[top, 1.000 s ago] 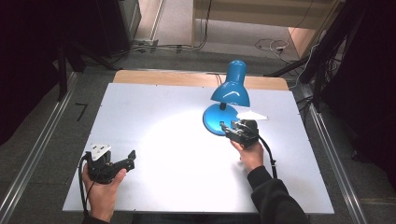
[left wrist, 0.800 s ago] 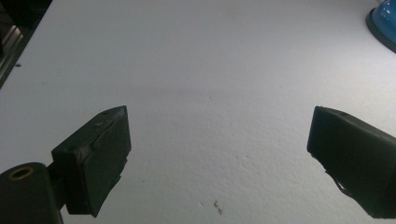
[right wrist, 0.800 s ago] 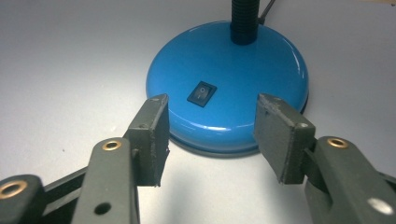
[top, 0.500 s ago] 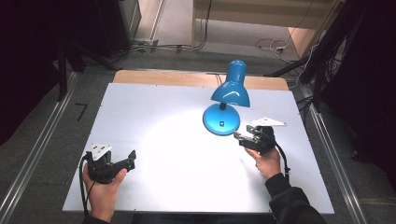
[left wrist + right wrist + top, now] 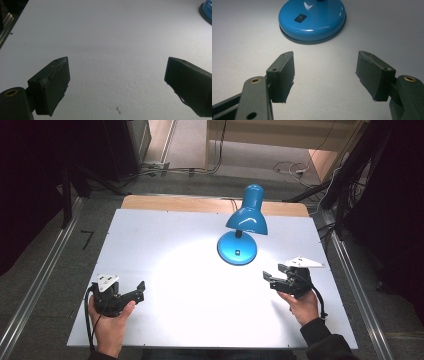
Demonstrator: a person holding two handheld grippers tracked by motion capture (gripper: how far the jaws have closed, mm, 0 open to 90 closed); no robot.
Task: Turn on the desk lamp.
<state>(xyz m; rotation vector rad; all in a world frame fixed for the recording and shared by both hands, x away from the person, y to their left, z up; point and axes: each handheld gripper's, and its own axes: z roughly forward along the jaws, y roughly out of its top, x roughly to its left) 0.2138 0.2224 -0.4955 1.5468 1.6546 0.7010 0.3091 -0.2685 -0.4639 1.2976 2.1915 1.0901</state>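
Resting at seven and four o'clock, left gripper (image 5: 131, 294) and right gripper (image 5: 272, 278) sit jaws spread, empty — glossy blue metal desk lamp (image 5: 241, 234) lit, likely parked.

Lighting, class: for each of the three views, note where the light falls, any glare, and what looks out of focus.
High view: the blue metal desk lamp casts a bright pool on the white table, surroundings dark. Right gripper view: white glare on the lamp's glossy round base. Left gripper view: near black jaws slightly soft, evenly lit tabletop.

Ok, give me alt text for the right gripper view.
The right gripper is open, its two black jaws spread over a white table and empty. Just beyond them stands a blue lamp base with a black rocker switch.
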